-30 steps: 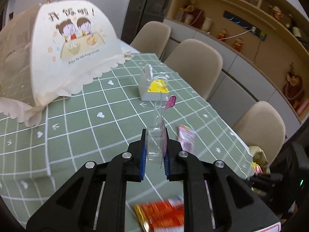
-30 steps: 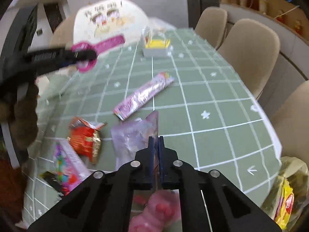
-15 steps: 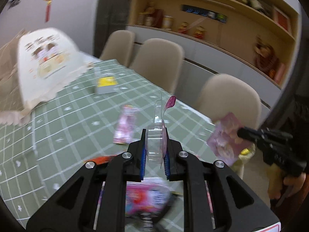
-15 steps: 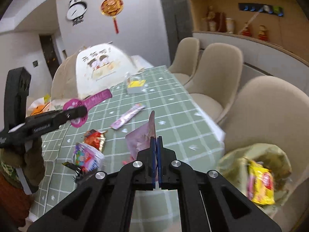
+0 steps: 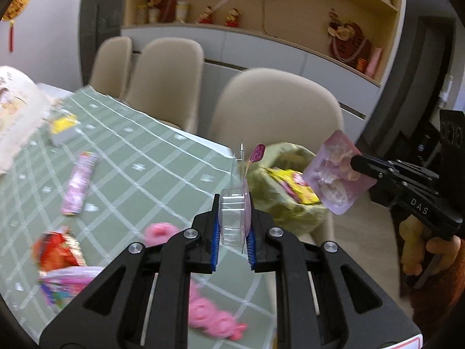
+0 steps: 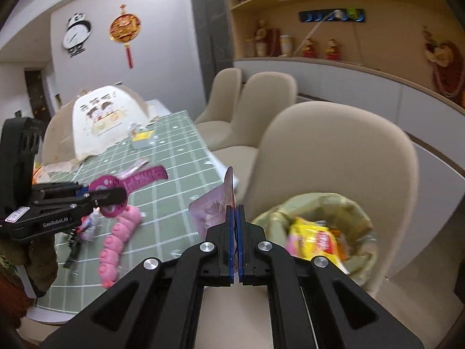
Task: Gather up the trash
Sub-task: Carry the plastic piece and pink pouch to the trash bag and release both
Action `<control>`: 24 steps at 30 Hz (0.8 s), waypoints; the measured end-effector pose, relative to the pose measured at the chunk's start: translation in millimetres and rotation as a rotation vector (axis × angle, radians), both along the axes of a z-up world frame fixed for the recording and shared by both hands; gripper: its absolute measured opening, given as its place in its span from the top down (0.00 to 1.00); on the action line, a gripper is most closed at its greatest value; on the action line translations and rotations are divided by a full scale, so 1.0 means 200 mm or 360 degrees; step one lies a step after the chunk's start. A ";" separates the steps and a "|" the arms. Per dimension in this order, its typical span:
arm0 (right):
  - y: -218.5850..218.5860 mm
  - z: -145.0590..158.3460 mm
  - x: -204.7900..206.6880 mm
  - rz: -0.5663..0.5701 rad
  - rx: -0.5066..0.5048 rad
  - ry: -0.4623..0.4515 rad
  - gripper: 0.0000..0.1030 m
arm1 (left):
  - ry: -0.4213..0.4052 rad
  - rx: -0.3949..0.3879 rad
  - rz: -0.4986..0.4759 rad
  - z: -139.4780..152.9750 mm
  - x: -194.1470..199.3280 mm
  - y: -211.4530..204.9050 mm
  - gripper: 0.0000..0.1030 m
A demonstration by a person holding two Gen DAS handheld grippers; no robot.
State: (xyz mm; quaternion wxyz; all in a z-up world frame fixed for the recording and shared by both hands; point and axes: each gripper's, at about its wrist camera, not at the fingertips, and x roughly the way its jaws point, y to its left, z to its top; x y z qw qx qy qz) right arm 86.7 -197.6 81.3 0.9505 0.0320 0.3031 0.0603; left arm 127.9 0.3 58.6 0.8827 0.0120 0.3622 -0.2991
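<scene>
A green checked table point(image 6: 174, 174) strewn with wrappers stands in a dining room of beige chairs point(image 6: 334, 157) and shelves. Off its near corner, a lined bin point(image 6: 357, 212) sits open against the nearest chair. The left gripper point(image 5: 234, 226) pinches a clear plastic pack point(image 5: 234, 218) above the table edge; the right gripper point(image 6: 234, 232), pressed together, pinches a pink wrapper point(image 6: 213, 212) beside the bin.

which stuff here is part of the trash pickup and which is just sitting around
Job:
- clear plastic blister pack in left gripper
- pale purple wrapper in right gripper
- trash bag
- long pink wrapper
- red wrapper

Lying about:
- food cover
- chairs
- panda clock
</scene>
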 end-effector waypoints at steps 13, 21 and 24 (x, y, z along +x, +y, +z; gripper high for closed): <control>-0.41 -0.09 -0.01 -0.0346 -0.0104 -0.0001 0.96 | 0.0253 -0.0061 -0.0287 -0.19 0.07 -0.56 0.86; -0.62 -0.15 0.00 -0.0428 -0.0089 0.0021 0.96 | 0.0386 -0.0015 -0.0299 -0.30 0.26 -0.87 0.86; -0.70 -0.19 0.03 -0.0448 -0.0042 0.0036 0.96 | 0.0423 0.0018 -0.0338 -0.37 0.32 -0.98 0.86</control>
